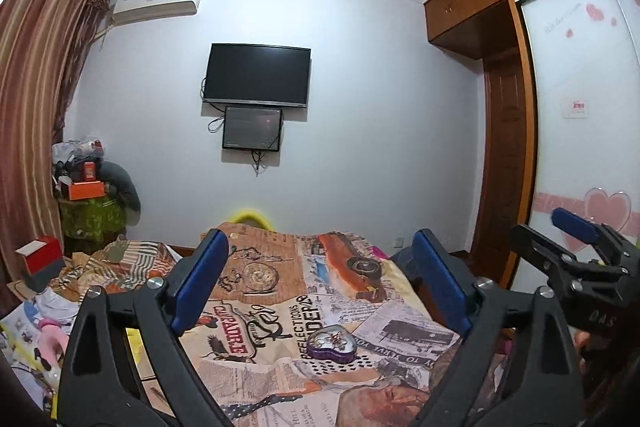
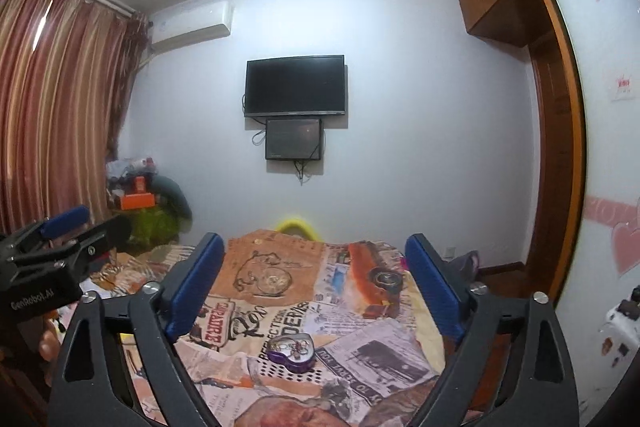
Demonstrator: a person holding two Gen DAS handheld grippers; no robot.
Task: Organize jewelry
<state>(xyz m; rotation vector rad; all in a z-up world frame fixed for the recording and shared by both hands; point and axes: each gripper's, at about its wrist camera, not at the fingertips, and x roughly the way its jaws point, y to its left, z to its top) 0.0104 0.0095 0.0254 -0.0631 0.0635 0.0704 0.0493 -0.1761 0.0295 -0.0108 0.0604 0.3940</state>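
Left wrist view puts the heart tin [image 1: 331,343] near and low on the bedspread [image 1: 280,307], lid on, between the wide-apart, empty fingers of the left gripper [image 1: 320,283]. The right gripper [image 1: 576,227] shows at far right, also spread and empty. Soft bedding is the risk, I judge: a one-sided pinch on the curved wall could tip or skid the tin (contents hidden). Only the right wrist view shows a white object low against the right wall; only the left shows a red box [image 1: 42,255] far left.
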